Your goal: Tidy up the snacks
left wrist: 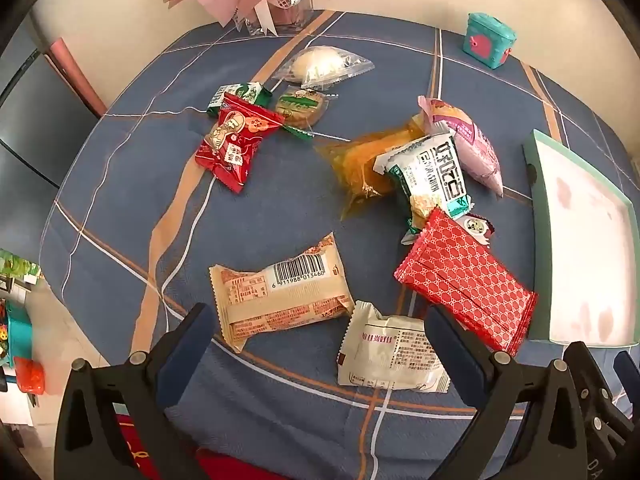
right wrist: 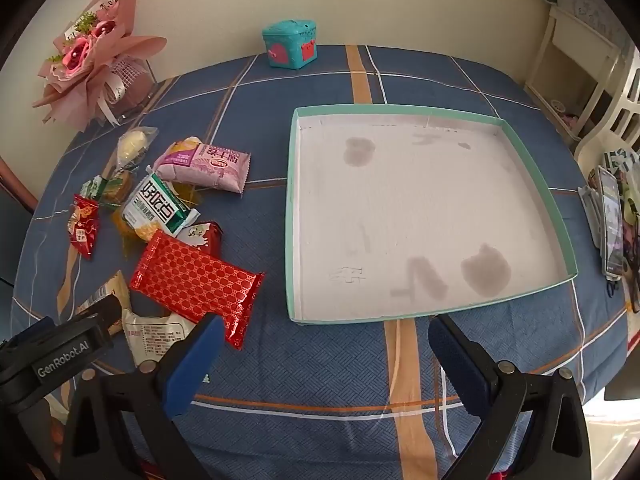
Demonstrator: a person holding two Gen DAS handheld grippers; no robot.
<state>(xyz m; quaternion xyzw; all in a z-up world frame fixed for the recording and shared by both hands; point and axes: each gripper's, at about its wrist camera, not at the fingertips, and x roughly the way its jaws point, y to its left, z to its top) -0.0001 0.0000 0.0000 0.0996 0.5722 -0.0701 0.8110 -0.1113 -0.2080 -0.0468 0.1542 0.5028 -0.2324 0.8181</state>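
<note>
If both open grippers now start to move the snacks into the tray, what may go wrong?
1. The red patterned packet lies partly over the white packet and a small wrapper, so a grasp may drag its neighbours along.
2. The left gripper and right gripper work close together; they may collide near that pile.
3. The green-rimmed tray has a low wall, so a packet carried too low may catch on it.

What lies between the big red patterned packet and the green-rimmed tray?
Nothing: in the right wrist view only bare blue tablecloth separates the red patterned packet from the tray.
</note>
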